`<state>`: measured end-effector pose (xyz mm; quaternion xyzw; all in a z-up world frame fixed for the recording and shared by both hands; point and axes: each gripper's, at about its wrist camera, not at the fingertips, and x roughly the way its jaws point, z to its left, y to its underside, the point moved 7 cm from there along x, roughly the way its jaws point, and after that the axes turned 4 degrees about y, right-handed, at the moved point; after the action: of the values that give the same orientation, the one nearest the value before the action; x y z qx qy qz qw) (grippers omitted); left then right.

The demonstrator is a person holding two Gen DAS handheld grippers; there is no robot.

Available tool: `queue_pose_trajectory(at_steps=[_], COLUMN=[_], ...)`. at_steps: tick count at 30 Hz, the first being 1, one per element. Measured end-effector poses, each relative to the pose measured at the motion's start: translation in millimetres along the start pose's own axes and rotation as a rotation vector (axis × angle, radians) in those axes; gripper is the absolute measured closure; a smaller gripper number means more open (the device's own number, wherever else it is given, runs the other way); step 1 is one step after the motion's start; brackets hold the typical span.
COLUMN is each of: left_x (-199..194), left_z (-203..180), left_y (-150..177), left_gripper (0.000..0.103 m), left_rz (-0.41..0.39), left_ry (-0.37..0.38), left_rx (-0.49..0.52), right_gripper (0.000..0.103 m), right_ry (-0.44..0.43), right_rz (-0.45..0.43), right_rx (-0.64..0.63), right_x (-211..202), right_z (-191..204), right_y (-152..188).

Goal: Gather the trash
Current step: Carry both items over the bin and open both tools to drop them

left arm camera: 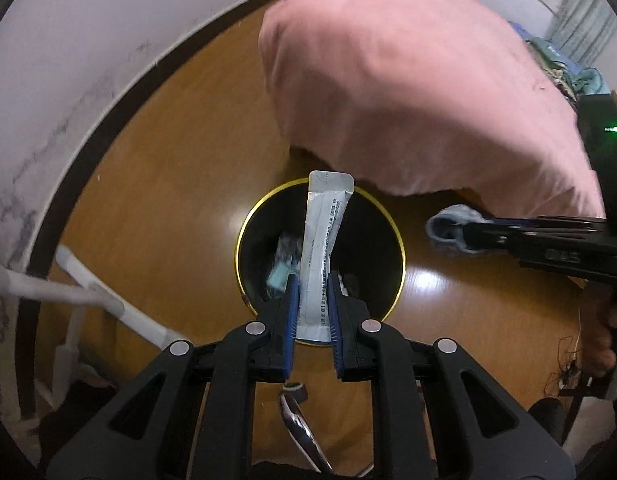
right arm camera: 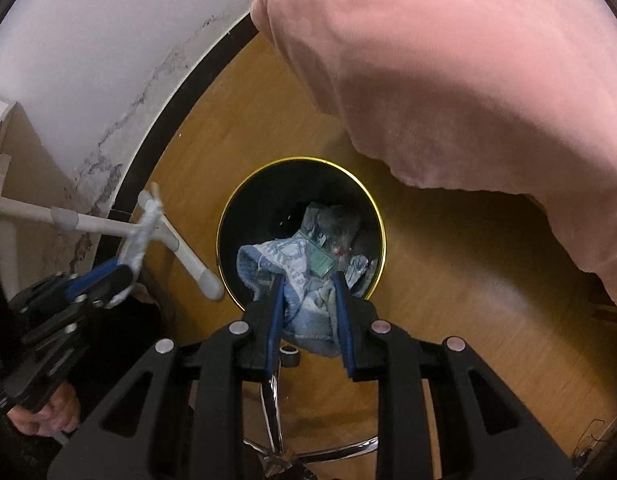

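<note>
above the black bin (left arm camera: 244, 240), left gripper (left arm camera: 311, 280) clamps a light, crinkly sachet (left arm camera: 322, 240) near its base; right gripper (right arm camera: 308, 284) pinches a soft, limp cloth (right arm camera: 304, 280).

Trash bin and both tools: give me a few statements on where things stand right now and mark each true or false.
1. The left tool grips a long white sachet. True.
2. The right tool is empty. False: it is shut on a crumpled blue cloth.
3. The black bin with a gold rim already holds some trash. True.
4. The bin stands on a white tiled floor. False: it stands on a glossy wooden floor.
5. A pink cloth hangs above and beyond the bin. True.
</note>
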<state>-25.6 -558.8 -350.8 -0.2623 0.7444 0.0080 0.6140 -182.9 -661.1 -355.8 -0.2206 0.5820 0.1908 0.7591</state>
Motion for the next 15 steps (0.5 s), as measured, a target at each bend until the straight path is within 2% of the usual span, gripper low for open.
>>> queue_pose_trajectory(at_steps=[8,9,11,15], left_x=[18.0,18.6,17.1,8.6], left_z=[2.7,1.9,0.3,-0.3], left_y=[-6.7,-4.2,-4.9,-5.6], left_gripper=[0.086,0.082,0.054,0.051], left_rz=[0.02,0.02,0.009,-0.01], left_ry=[0.014,0.017,0.02,0.008], left_rx=[-0.01,-0.011,-0.015,-0.012], right_gripper=[0.079,0.079,0.079,0.078], right_ry=[-0.011,-0.014,-0.019,-0.027], right_rz=[0.016,0.018,0.02,0.022], right_rx=[0.013,0.015,0.017,0.012], right_x=[6.2,5.9,9.8,13.2], right_z=[-3.2,-3.2,-2.4,-0.1], right_y=[-2.5,-4.4,-5.0,-6.5])
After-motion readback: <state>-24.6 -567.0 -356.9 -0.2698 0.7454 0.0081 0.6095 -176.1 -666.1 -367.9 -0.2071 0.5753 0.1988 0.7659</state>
